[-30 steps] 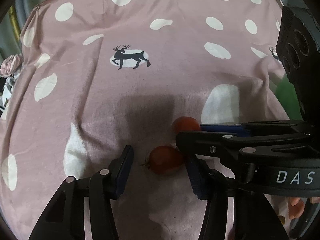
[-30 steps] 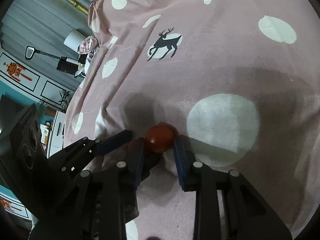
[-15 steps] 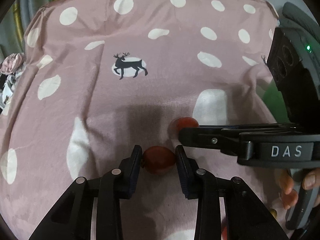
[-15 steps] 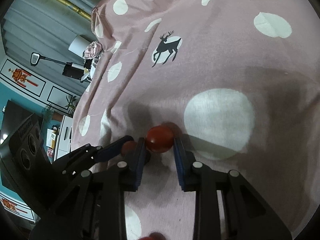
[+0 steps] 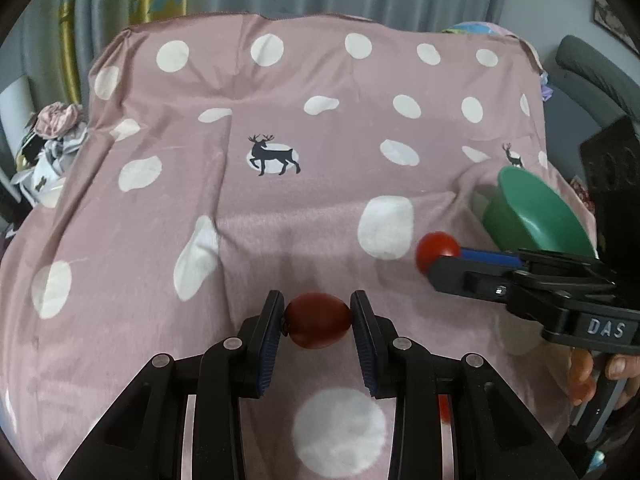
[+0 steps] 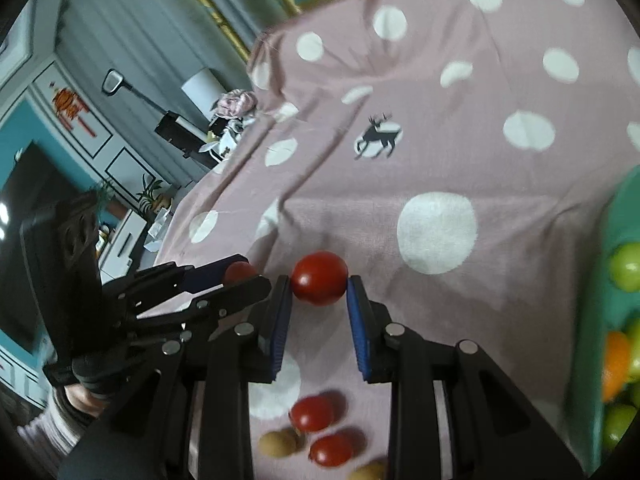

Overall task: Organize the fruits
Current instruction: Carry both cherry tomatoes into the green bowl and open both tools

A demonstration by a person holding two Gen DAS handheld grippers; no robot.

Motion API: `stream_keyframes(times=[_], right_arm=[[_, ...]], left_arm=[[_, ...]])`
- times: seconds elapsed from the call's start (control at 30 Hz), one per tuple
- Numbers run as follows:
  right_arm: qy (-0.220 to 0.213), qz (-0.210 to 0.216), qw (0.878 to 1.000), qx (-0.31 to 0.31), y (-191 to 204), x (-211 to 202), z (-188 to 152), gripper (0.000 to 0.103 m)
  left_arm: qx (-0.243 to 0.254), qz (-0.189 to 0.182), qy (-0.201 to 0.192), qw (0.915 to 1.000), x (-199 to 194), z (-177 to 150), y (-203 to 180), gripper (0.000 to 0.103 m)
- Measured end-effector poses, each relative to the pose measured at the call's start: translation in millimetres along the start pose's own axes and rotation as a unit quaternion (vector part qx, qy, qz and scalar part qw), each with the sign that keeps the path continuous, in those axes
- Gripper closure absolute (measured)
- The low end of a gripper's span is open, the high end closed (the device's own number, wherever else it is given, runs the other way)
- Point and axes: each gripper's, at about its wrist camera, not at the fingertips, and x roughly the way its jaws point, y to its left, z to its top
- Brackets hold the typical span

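My left gripper (image 5: 318, 322) is shut on a red tomato (image 5: 317, 320) and holds it above the pink spotted cloth (image 5: 280, 208). My right gripper (image 6: 319, 286) is shut on a second red tomato (image 6: 319, 278), also lifted; this tomato shows in the left wrist view (image 5: 436, 248) at the tip of the right gripper, near a green bowl (image 5: 532, 216). The left gripper with its tomato shows at the left of the right wrist view (image 6: 240, 272). Two more tomatoes (image 6: 312, 412) and brown fruits (image 6: 276, 442) lie on the cloth below.
A green container (image 6: 608, 280) at the right edge holds green fruits (image 6: 626, 266) and an orange one (image 6: 616, 360). A pile of clothes (image 5: 52, 128) lies past the cloth's left edge. A chair (image 5: 592, 76) stands at the far right.
Both grippers have risen from the cloth with their tomatoes. The right gripper has moved right, toward the green bowl. More fruit has come into view.
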Motion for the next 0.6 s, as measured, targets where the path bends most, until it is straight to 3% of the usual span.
stream_keyframes(times=[0.3, 0.6], right_arm=[[-0.032, -0.008, 0.999, -0.024, 6.4, -47.3, -27.7, 0.075], [-0.067, -0.029, 0.997, 0.006, -15.8, -97.7, -52.0, 0.075]], left_arm=[[-0.002, -0.013, -0.025, 0.9996, -30.8, -15.6, -30.0, 0.068], [0.013, -0.036, -0.036, 0.9986, -45.7, -16.8, -68.6, 0.068]])
